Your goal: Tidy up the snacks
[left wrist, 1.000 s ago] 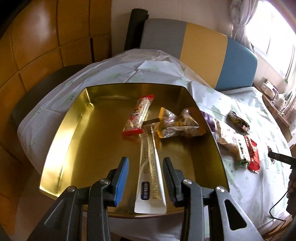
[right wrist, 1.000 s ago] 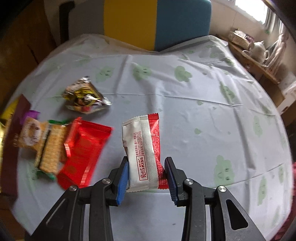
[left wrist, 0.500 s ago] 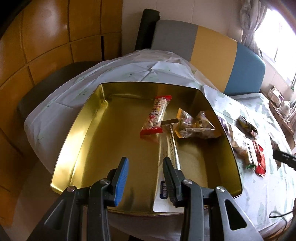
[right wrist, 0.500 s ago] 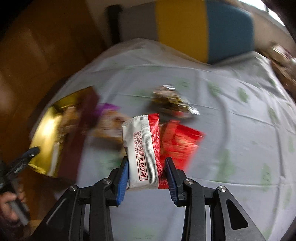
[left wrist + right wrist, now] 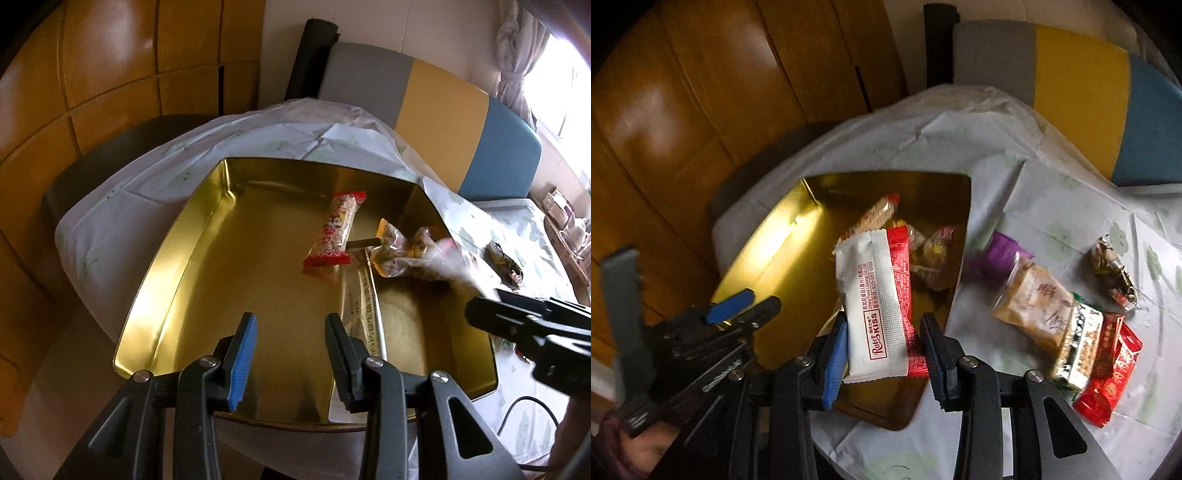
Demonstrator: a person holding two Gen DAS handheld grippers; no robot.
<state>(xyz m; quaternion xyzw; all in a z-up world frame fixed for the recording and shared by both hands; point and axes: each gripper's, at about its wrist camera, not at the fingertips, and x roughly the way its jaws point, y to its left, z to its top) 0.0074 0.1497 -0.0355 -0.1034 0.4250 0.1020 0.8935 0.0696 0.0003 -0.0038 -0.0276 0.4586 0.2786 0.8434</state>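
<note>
Snacks are bound for the shiny gold metal tray [image 5: 192,280]: the right gripper [image 5: 882,349] pinches a white-and-red foil wafer packet [image 5: 875,302] by its lower end. Released too near the rim, it could slide onto the pale printed tablecloth [image 5: 1052,206]. The left gripper [image 5: 290,341], jaws wide apart and empty, might be bumped.

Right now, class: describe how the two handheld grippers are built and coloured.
The left gripper and right gripper match: black plastic arms with silver pivot screws and triangular cut-outs. Each has one bright blue finger pad and one dark ribbed one. A thin black cable trails nearby.
</note>
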